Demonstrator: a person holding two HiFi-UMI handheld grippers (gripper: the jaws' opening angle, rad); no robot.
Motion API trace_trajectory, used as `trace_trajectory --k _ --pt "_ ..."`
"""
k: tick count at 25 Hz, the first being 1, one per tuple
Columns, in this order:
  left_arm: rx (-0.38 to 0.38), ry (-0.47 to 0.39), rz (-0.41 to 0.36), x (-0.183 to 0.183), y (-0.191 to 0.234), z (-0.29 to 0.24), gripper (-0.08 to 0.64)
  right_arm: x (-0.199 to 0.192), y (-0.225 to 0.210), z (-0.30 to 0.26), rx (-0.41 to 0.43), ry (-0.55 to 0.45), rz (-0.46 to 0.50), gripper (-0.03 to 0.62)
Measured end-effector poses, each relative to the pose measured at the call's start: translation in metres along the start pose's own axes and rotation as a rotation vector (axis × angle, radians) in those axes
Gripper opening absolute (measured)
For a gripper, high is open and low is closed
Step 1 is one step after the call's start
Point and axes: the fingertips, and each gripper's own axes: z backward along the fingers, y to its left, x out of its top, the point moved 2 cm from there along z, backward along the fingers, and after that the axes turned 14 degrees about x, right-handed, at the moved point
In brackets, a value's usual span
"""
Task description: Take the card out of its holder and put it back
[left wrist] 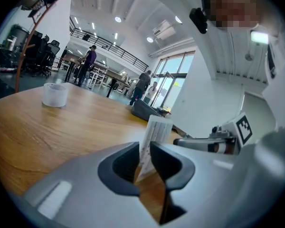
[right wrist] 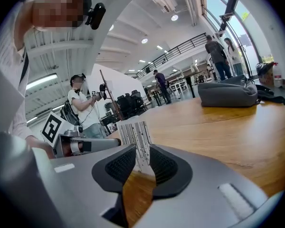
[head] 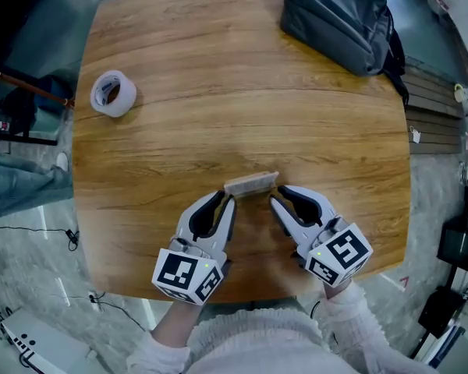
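The card holder (head: 251, 183) is a thin, flat, pale rectangle, off-white to beige, held upright on its long edge. Its face carries rows of fine dark vertical lines like small print, and its corners are square. Whether the card sits inside it cannot be told. It hangs low over the tabletop (head: 218, 115) by the middle of the near edge, stretched crosswise between the two tools. The left claw (head: 229, 201) is pinched onto the holder's left end, its dark ribbed pads closed against both faces. The right claw (head: 274, 198) is spread a little: the holder's right end stands between its textured black pads, but they do not squeeze it. Both tools have smooth, rounded light-grey shells with black rubbery linings, and each carries a marker cube (head: 187, 275) printed with black-and-white squares. The hands holding them come out of white gathered sleeves (head: 257, 337). The tabletop is warm brown wood with long streaky grain, a matt finish and rounded corners. A roll of tape (head: 113, 93), translucent whitish and ring-shaped, lies near the left edge towards the far left corner. A soft dark-grey fabric bag (head: 339, 22) with a strap slumps at the far right corner.
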Motion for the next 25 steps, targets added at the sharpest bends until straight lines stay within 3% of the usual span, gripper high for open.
trace_trajectory --k 4,11,17,21,25 --pt "0.000 -0.003 -0.020 0.000 0.000 -0.004 0.088 0.002 -0.006 -0.005 0.011 0.009 0.020 0.130" --pt "-0.024 0.006 -0.031 -0.002 -0.001 -0.010 0.104 0.005 -0.010 -0.017 0.044 0.036 0.064 0.160" --pt "-0.033 -0.005 -0.053 0.001 -0.002 -0.014 0.106 0.004 -0.008 -0.025 0.042 0.096 0.162 0.160" --pt "-0.045 -0.004 -0.054 0.001 -0.005 -0.016 0.106 0.006 -0.009 -0.027 0.045 0.089 0.170 0.156" --pt "-0.048 -0.002 -0.057 0.000 -0.008 -0.017 0.105 0.008 -0.011 -0.028 0.037 0.066 0.166 0.110"
